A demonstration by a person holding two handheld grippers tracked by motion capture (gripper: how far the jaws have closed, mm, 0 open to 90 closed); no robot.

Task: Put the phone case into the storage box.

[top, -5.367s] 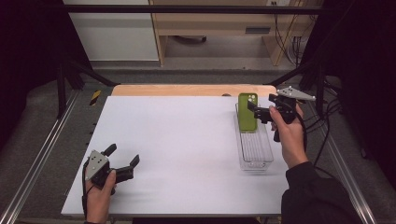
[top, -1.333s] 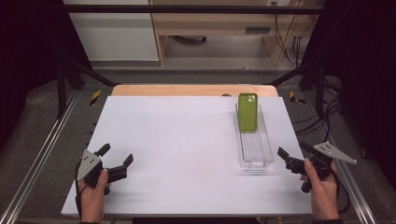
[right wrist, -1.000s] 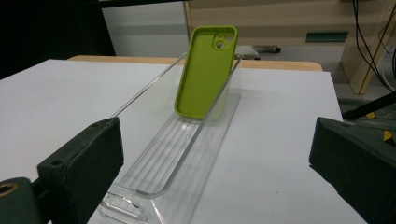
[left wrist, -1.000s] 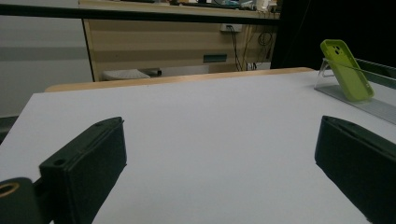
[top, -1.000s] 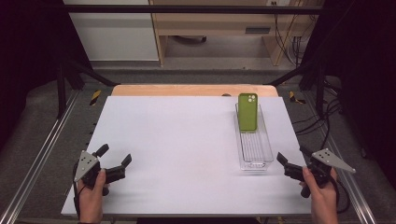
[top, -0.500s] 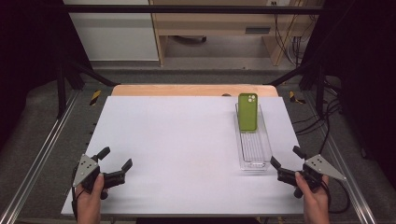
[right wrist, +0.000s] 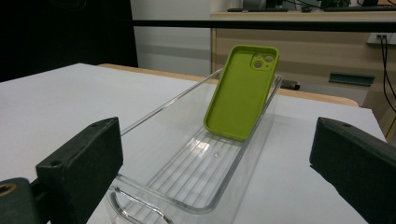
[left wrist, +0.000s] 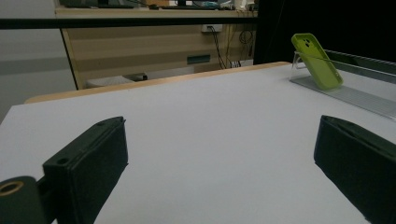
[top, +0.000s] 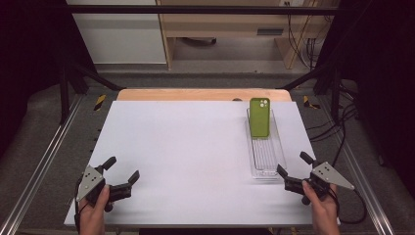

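Our left tool (top: pixel 120 176) sits at the near left corner of the white counter (top: pixel 186 147), its two black jaws spread wide with nothing between them but bare counter top. Our right tool (top: pixel 293 171) hangs at the near right edge, jaws equally wide apart and holding nothing, with its tips just beside the near end of the clear plastic tray (top: pixel 265 169).

We see that tray as a long, narrow, transparent trough lying along the right side of the counter, running away from us. Its floor is ribbed with fine lines, its walls are low, and its corners are rounded; in the right gripper view the near rim (right wrist: pixel 154 212) curves between our jaws.

Inside the tray, at its far end, stands a lime-green phone case (top: pixel 259 116). We see it tilted back, its top edge leaning against the tray's far wall and its bottom edge resting on the ribbed floor. It is a matte, plain green with rounded corners and a raised square camera cut-out with two round holes in its upper corner (right wrist: pixel 262 61). From the left gripper view the phone case (left wrist: pixel 316 60) appears far off to the right, well apart from our left hand (top: pixel 93 215).
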